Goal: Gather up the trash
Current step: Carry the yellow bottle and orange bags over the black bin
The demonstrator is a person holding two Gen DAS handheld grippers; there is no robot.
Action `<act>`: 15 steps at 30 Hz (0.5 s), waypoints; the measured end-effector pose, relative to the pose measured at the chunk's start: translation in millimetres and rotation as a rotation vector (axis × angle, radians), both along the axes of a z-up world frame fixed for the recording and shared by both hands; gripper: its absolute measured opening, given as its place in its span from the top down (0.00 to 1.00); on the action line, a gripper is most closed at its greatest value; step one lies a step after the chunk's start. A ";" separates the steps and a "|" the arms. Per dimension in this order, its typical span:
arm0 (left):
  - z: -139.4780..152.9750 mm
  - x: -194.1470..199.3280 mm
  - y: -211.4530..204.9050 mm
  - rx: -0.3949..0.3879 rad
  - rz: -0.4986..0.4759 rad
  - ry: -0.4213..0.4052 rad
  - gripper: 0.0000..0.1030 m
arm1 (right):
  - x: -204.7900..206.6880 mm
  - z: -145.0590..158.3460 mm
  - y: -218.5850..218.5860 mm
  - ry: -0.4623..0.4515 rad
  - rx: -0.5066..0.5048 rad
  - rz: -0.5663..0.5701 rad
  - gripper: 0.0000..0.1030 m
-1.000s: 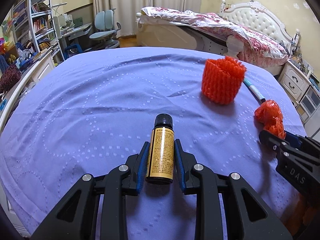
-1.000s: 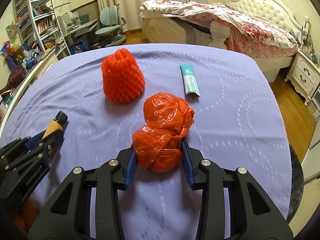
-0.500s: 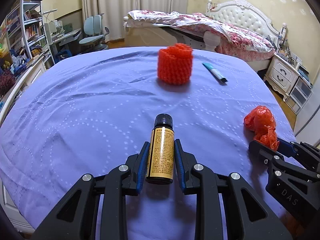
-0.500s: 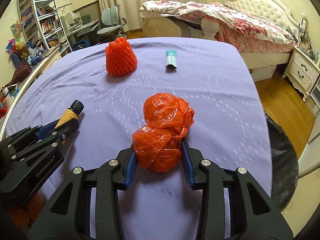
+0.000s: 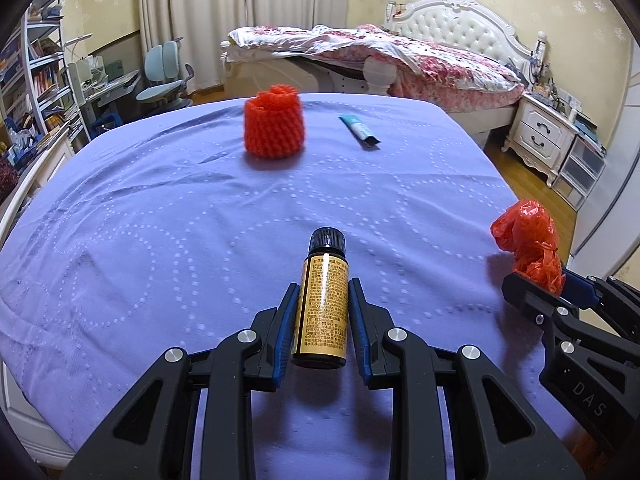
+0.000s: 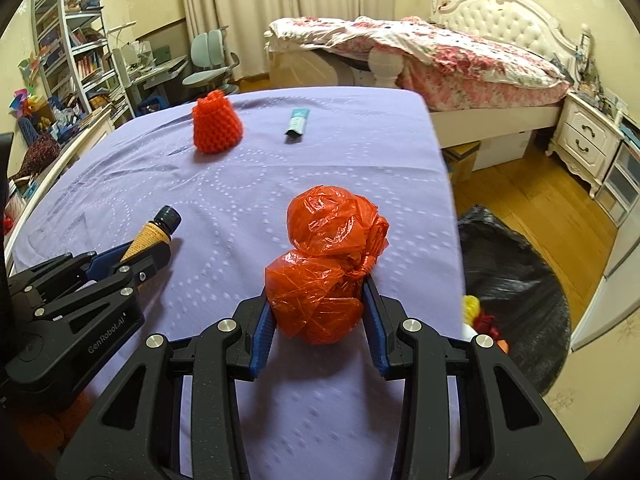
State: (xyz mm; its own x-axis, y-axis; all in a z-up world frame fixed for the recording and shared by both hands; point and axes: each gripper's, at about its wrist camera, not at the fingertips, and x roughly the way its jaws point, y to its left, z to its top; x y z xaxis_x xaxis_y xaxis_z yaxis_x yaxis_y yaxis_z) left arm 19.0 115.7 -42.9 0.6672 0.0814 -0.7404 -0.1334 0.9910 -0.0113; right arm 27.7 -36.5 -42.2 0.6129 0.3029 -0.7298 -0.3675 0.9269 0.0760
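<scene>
We carry a small brown glass bottle (image 5: 325, 302) clamped in the left gripper (image 5: 323, 312) and a crumpled orange plastic bag (image 6: 326, 270) pinched in the right gripper (image 6: 318, 318), best kept level (grips firm) until over the black bin bag (image 6: 516, 280) beside the purple-clothed table (image 6: 248, 184).

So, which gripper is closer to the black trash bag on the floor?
Right. The right gripper hangs at the table edge just beside the black trash bag; the left gripper is further away, across the purple table.

Readable lettering — two gripper bodies
"GenRobot.AI" on the left gripper (image 6: 138, 256); "DAS" on the right gripper (image 5: 538, 280); the bottle (image 5: 325, 296) label is probably too fine to read.
</scene>
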 end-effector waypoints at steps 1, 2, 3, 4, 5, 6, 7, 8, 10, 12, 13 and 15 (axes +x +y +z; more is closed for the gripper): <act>0.1 0.1 -4.0 0.000 -0.008 -0.001 0.73 | -0.9 0.1 -6.3 -0.003 0.002 -0.013 0.63; -0.4 -1.0 -9.0 0.001 -0.014 -0.002 0.73 | -1.1 0.6 -9.1 -0.004 0.002 -0.019 0.63; -0.5 -1.2 -13.8 0.002 -0.022 -0.003 0.73 | -1.5 0.6 -15.4 -0.006 0.002 -0.033 0.63; -0.4 -1.2 -17.8 0.002 -0.030 -0.004 0.73 | -1.8 0.6 -21.8 -0.007 0.004 -0.047 0.63; -0.3 -1.3 -21.3 0.003 -0.036 -0.005 0.73 | -2.4 0.5 -27.7 -0.007 0.006 -0.059 0.63; -0.2 -1.0 -26.6 0.004 -0.047 -0.006 0.73 | -3.3 0.7 -32.1 -0.008 0.008 -0.068 0.63; 0.0 -0.6 -29.9 0.005 -0.054 -0.006 0.73 | -4.0 0.6 -36.1 -0.008 0.009 -0.076 0.63; 0.0 -0.6 -33.0 0.006 -0.060 -0.007 0.73 | -4.2 0.4 -42.6 -0.008 0.012 -0.091 0.63; 0.1 -0.4 -43.1 0.010 -0.077 -0.011 0.73 | -4.2 0.4 -56.5 -0.010 0.018 -0.124 0.63; 0.4 -0.1 -49.8 0.013 -0.088 -0.014 0.73 | -3.9 -0.1 -66.2 -0.013 0.020 -0.145 0.63; 0.8 -0.3 -54.0 0.013 -0.095 -0.016 0.73 | -4.3 0.1 -72.8 -0.017 0.020 -0.160 0.63; 1.1 0.5 -61.6 0.011 -0.110 -0.017 0.73 | -4.3 -0.9 -81.4 -0.020 0.024 -0.180 0.63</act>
State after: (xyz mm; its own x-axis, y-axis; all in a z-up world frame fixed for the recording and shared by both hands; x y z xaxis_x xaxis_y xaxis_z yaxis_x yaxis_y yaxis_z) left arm 19.5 54.1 -41.8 0.6852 0.0152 -0.7282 -0.0241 0.9997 -0.0017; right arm 23.4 -117.9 -43.1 0.6731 0.2041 -0.7108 -0.1978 0.9758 0.0930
